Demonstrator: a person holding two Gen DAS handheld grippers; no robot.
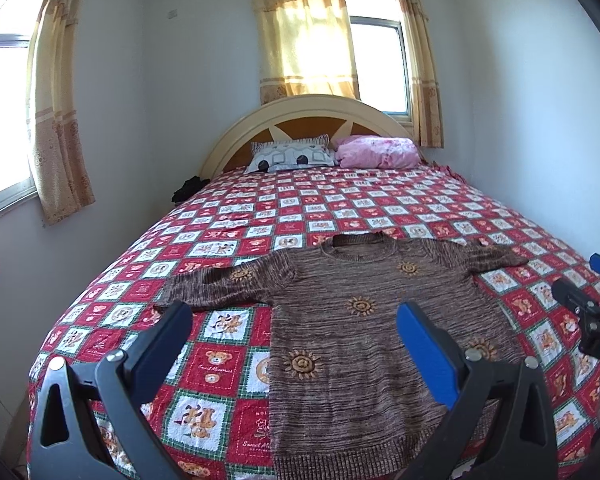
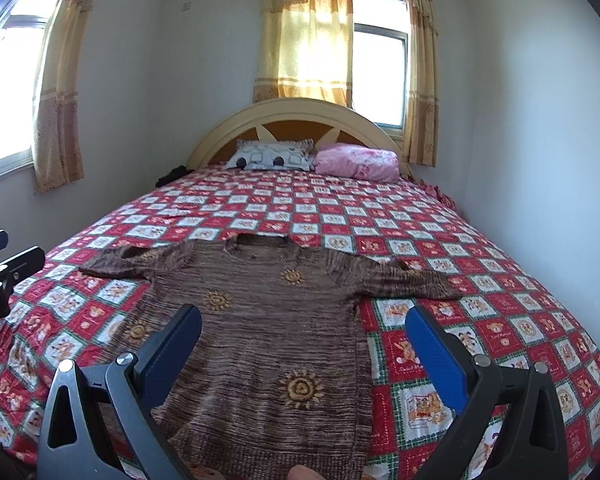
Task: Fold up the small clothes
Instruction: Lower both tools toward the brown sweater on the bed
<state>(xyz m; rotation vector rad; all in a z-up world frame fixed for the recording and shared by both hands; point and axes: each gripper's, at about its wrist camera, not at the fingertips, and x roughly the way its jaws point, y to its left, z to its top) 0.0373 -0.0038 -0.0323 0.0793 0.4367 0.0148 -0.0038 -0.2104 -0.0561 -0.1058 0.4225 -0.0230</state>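
A small brown knitted sweater with orange sun motifs lies flat on the bed, front up, both sleeves spread sideways and the neck toward the headboard. My left gripper hovers open above its lower left part, nothing between the blue pads. My right gripper hovers open above its lower right part, also holding nothing. The right gripper shows at the right edge of the left wrist view, and the left gripper at the left edge of the right wrist view.
The bed carries a red, white and green checked quilt. Two pillows, a grey-patterned one and a pink one, lean at the curved headboard. A dark item lies at the bed's far left. Walls flank both sides.
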